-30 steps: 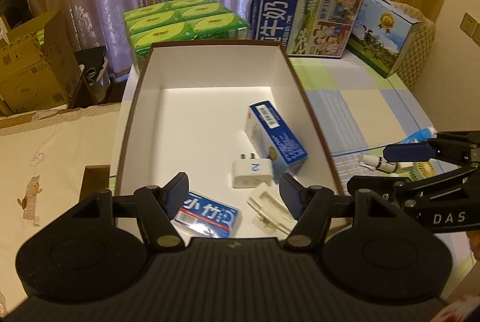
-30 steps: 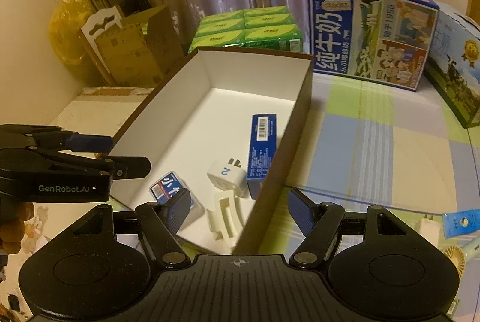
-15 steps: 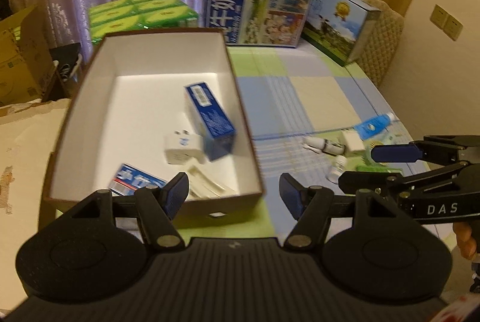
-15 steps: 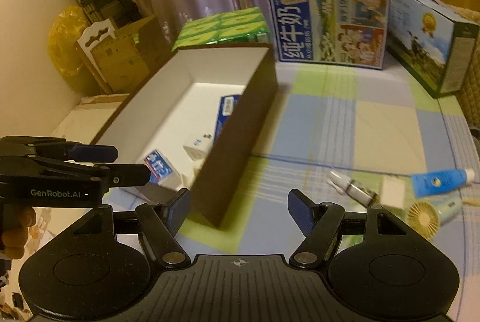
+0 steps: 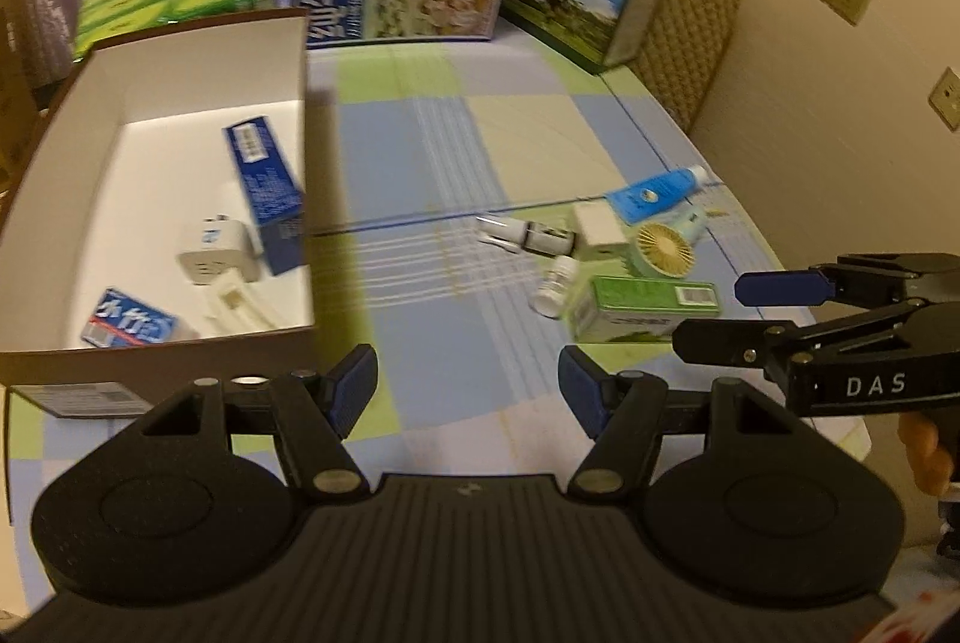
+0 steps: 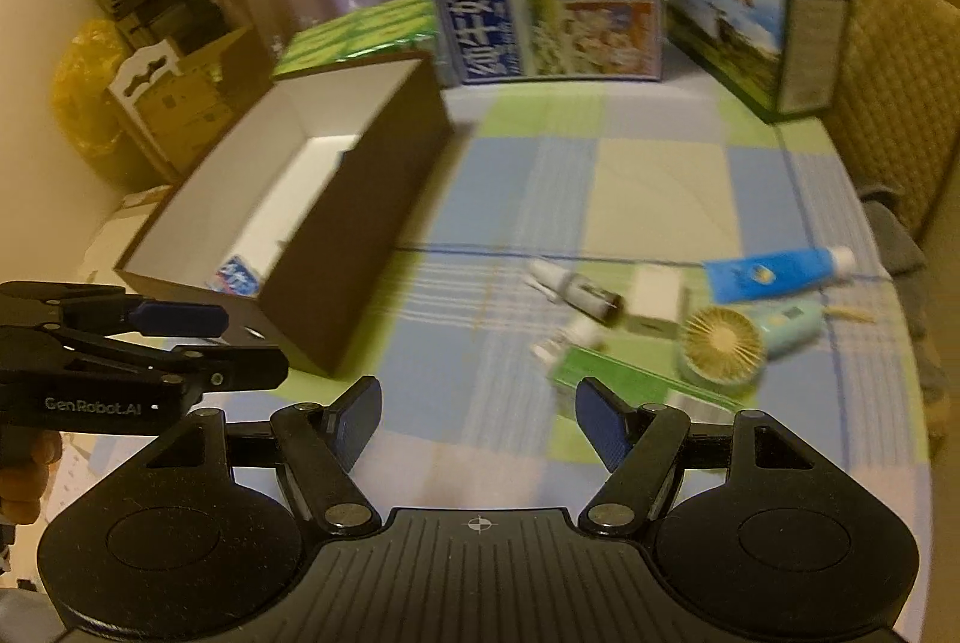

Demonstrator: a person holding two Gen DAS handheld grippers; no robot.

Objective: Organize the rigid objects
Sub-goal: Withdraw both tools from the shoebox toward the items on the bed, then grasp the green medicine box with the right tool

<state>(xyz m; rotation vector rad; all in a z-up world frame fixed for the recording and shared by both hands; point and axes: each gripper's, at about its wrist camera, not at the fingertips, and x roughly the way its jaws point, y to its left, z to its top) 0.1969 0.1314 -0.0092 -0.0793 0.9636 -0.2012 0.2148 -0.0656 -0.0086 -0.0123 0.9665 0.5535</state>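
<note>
Checked tablecloth (image 5: pixel 540 151), open storage box (image 5: pixel 180 61), loose green carton (image 5: pixel 642 307), both claws empty

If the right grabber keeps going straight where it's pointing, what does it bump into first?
Probably the green box. It lies just ahead of the open, empty right gripper, slightly toward its right finger. Depth is hard to judge, so it could meet the checked tablecloth first.

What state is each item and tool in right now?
Storage box: open, partly filled.
Blue carton: lying inside the box.
Blue tube: capped, lying on the table.
Green box: on its side on the table.
Left tool: open, empty.
Right tool: open, empty.
</note>
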